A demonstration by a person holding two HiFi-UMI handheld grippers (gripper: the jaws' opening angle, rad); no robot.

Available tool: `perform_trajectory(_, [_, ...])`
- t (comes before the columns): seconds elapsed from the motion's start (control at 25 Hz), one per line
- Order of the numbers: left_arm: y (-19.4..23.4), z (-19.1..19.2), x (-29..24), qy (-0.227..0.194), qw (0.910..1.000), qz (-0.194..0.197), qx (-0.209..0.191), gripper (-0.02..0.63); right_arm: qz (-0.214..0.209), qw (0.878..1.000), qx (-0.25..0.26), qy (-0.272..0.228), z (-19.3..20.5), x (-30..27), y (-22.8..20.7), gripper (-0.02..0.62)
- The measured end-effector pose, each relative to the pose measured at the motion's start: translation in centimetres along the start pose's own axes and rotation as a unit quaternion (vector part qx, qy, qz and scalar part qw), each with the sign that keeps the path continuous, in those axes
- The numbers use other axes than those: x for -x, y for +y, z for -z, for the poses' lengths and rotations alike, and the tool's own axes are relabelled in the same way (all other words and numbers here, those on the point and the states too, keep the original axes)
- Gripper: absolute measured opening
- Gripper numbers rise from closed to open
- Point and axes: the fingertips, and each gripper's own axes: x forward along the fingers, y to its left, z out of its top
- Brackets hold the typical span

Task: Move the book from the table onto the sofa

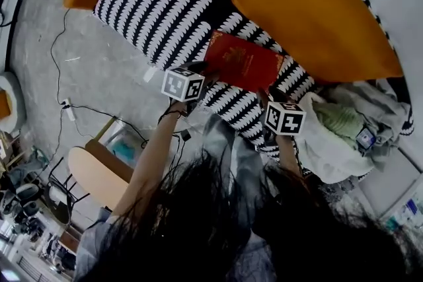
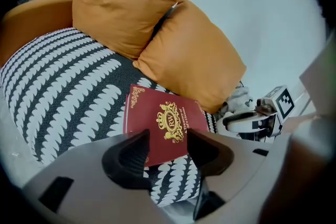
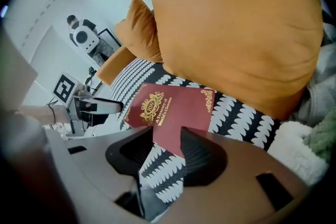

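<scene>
**Left gripper** [image 2: 167, 140]: the jaws stand wide apart and neither pad presses on anything. The near edge of the book [image 2: 160, 122] shows in the gap. One jaw tip overlaps the book's near corner in the left gripper view; contact there cannot be confirmed.

**Right gripper** [image 3: 167, 135]: the jaws are likewise parted, with nothing clamped. One corner of the book points into the gap between the tips, and the pads do not bear on it.

**Book:** a dark red hardcover with a gold crest and gold lettering on the cover and a gold ornament in one corner. It lies flat, cover up, on the seat of the sofa [image 2: 58, 86], which has a black-and-white scalloped pattern. In the head view the left gripper is at the book's 8 o'clock side and the right gripper at its 5 o'clock corner.

**Surroundings:**
- In the left gripper view, the nearer orange cushion [image 2: 191, 60] sits at 12 to 1 o'clock of the book, its lower side just beside the book's far edge.
- A second orange cushion [image 2: 123, 10] leans behind the first at 11 o'clock.
- In the head view, a heap of pale fabric [image 1: 330, 142] with a green cloth on top lies at 4 o'clock of the book.
- The grey floor [image 1: 99, 63] lies at 9 o'clock of the book and carries a white power strip [image 1: 67, 107].
- The person's forearm [image 1: 149, 168] runs from the left gripper toward 7 o'clock.
- Dark hair fills the bottom of the head view.
</scene>
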Motion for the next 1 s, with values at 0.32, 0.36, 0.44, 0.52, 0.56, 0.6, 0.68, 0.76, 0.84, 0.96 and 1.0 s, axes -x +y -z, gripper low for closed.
perform_trajectory(0.32, [-3.6, -0.4, 3.4, -0.032, 0.9995, 0.003, 0.004, 0.227, -0.031, 0.999, 0.024, -0.034, -0.7, 4.6, 3.4, 0.169])
perform_trajectory(0.36, [-4.3, -0.5, 4.0, -0.039, 0.9992, 0.007, 0.007, 0.227, -0.034, 0.998, 0.027, -0.037, -0.8, 5.3, 3.8, 0.169])
perform_trajectory(0.44, [-5.9, -0.7, 5.4, -0.054, 0.9983, 0.016, 0.012, 0.225, -0.039, 0.998, 0.032, -0.044, -1.2, 6.9, 4.6, 0.169])
perform_trajectory(0.52, [-7.4, -1.1, 6.8, -0.073, 0.9969, 0.023, 0.016, 0.202, -0.044, 0.997, 0.039, -0.052, -1.8, 8.5, 5.5, 0.169])
perform_trajectory(0.56, [-8.1, -1.4, 7.5, -0.083, 0.9960, 0.026, 0.019, 0.187, -0.048, 0.996, 0.043, -0.057, -2.2, 9.3, 5.8, 0.169])
perform_trajectory(0.6, [-8.9, -1.6, 8.2, -0.093, 0.9950, 0.030, 0.023, 0.179, -0.051, 0.996, 0.047, -0.060, -2.5, 10.1, 6.2, 0.169])
perform_trajectory(0.68, [-10.5, -1.8, 9.5, -0.106, 0.9931, 0.039, 0.031, 0.175, -0.060, 0.995, 0.051, -0.067, -2.8, 11.9, 7.0, 0.169])
perform_trajectory(0.76, [-12.0, -2.1, 10.7, -0.118, 0.9914, 0.045, 0.034, 0.170, -0.072, 0.993, 0.049, -0.076, -3.5, 13.5, 7.8, 0.169])
perform_trajectory(0.84, [-13.1, -2.8, 11.9, -0.130, 0.9900, 0.046, 0.031, 0.169, -0.084, 0.991, 0.045, -0.088, -4.6, 14.9, 8.7, 0.167])
perform_trajectory(0.96, [-14.7, -3.6, 13.8, -0.143, 0.9884, 0.043, 0.030, 0.169, -0.098, 0.989, 0.045, -0.104, -5.8, 17.0, 10.1, 0.165])
perform_trajectory(1.0, [-15.3, -3.6, 14.5, -0.146, 0.9879, 0.043, 0.030, 0.169, -0.101, 0.988, 0.048, -0.107, -5.9, 17.9, 10.5, 0.164])
